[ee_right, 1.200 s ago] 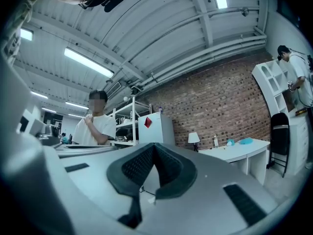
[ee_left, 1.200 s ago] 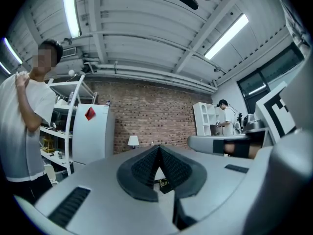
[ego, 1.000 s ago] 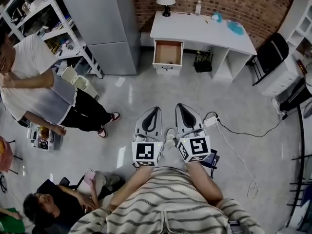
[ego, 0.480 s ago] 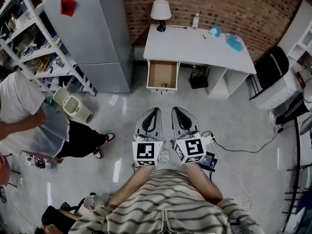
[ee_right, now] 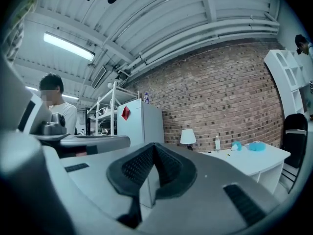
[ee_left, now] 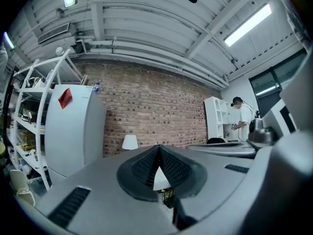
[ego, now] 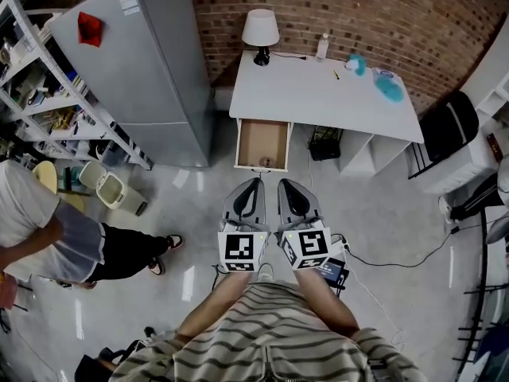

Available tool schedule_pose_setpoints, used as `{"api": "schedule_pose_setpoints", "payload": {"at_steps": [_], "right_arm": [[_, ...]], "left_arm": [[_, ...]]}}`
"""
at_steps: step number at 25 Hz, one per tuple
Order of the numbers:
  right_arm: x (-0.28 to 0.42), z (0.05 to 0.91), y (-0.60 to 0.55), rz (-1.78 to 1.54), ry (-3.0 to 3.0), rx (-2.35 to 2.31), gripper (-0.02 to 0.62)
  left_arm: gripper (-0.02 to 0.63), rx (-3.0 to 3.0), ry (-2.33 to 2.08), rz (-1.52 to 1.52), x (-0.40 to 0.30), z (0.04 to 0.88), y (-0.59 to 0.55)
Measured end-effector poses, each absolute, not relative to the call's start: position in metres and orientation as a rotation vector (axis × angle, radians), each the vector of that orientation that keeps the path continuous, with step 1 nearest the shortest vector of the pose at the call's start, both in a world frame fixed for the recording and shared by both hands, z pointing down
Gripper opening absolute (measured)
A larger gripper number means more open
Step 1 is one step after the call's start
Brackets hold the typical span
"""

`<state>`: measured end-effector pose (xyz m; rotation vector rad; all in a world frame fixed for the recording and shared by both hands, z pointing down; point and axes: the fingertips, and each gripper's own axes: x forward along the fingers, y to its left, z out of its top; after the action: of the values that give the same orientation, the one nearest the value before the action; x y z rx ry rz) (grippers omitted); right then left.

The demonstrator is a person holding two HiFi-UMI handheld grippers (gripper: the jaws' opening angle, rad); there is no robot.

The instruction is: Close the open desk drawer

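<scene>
A white desk stands against the brick wall. Its left drawer is pulled out, showing an empty brown inside. My left gripper and right gripper are held side by side, level, a short way in front of the drawer and apart from it. Both sets of jaws are shut with nothing between them. In the left gripper view the left gripper has its pads meeting at the tip. The right gripper is shut the same way, with the desk ahead to its right.
A grey fridge stands left of the desk, metal shelving beyond it. A lamp, a bottle and blue items sit on the desk. A person stands at left. Cables run across the floor right; a black chair.
The desk and open drawer have come nearer in the head view as both grippers moved forward together. The standing person has slid toward the left edge. Jaws stayed shut.
</scene>
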<state>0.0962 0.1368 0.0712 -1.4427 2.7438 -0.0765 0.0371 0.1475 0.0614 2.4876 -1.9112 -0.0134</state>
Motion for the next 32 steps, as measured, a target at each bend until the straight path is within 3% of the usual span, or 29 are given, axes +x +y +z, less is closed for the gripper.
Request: {"api": "schedule_pose_setpoints", "payload": {"at_steps": [32], "right_arm": [[-0.005,0.113,-0.041,-0.268,2.642,-1.609,0.011]], "left_arm": [[0.006,2.548,-1.696,0.069,-0.070,0.102,-0.035]]}}
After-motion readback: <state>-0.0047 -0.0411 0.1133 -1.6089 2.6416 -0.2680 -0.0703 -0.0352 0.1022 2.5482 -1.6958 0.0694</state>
